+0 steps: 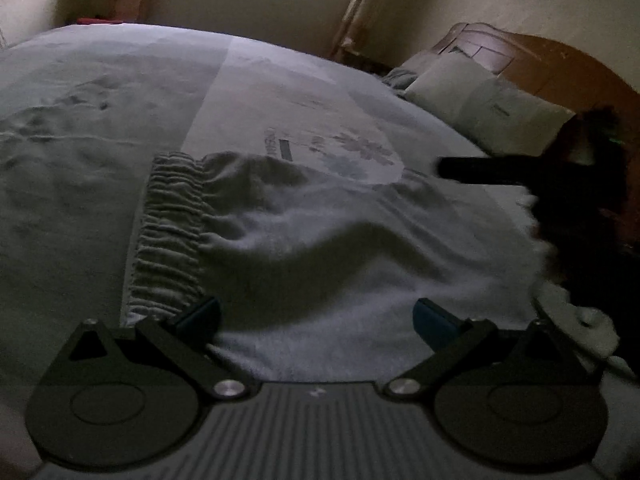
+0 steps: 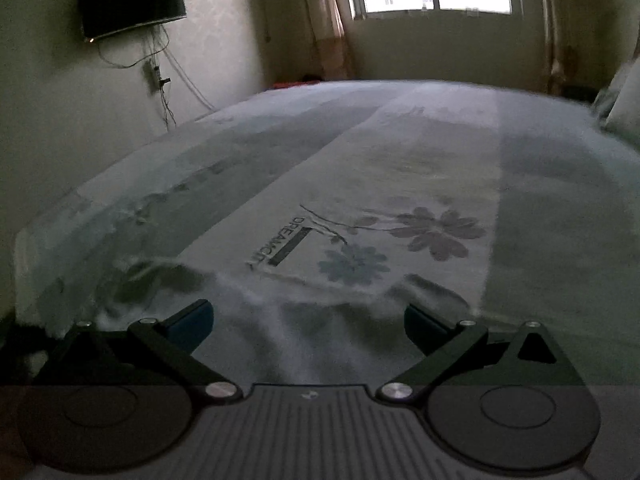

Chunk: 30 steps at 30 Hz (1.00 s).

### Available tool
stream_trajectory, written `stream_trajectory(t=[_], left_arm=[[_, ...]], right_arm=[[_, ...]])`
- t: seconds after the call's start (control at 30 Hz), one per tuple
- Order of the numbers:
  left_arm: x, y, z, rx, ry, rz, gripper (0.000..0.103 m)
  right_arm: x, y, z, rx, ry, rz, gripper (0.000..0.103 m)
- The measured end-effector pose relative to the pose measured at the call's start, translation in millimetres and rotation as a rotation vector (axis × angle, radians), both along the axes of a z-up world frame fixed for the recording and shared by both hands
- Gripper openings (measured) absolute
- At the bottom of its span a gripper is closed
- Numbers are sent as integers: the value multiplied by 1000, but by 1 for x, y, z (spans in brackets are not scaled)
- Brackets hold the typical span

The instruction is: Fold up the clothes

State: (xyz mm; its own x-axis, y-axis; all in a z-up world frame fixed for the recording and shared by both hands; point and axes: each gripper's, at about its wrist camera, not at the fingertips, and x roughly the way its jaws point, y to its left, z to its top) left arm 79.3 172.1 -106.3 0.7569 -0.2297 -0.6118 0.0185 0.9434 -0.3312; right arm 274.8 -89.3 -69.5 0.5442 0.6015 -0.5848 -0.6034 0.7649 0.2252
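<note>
On the bed (image 1: 100, 92) a grey garment (image 1: 340, 248) lies spread flat, its gathered waistband (image 1: 168, 236) at nine o'clock and the pillow (image 1: 480, 104) off at two o'clock. The left gripper (image 1: 316, 316) hangs over the cloth's near edge, fingers spread wide and holding nothing. The right gripper (image 2: 308, 320), near the flower print (image 2: 436, 232), is likewise splayed, empty, above the rumpled fabric.

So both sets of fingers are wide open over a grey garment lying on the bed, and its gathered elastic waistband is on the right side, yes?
Almost. The fingers of the left gripper and right gripper are open over the grey garment on the bed, but the left wrist view shows the gathered waistband at the garment's left edge, not the right.
</note>
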Motion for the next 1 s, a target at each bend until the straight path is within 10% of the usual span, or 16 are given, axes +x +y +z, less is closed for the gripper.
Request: stream_trajectory(t=[0.33,0.67,1.0], left_arm=[[-7,5,-4,6,-31,-50,102],[-32,4,16,73,-54,-74,102],[-59,19,25,132,-32,-10,102]], right_arm=[[39,3,-38,-6,82,-132,103],[-15,97,-27,-262,-56,215,103],[-31,100,-7,-131,-21,288,103]])
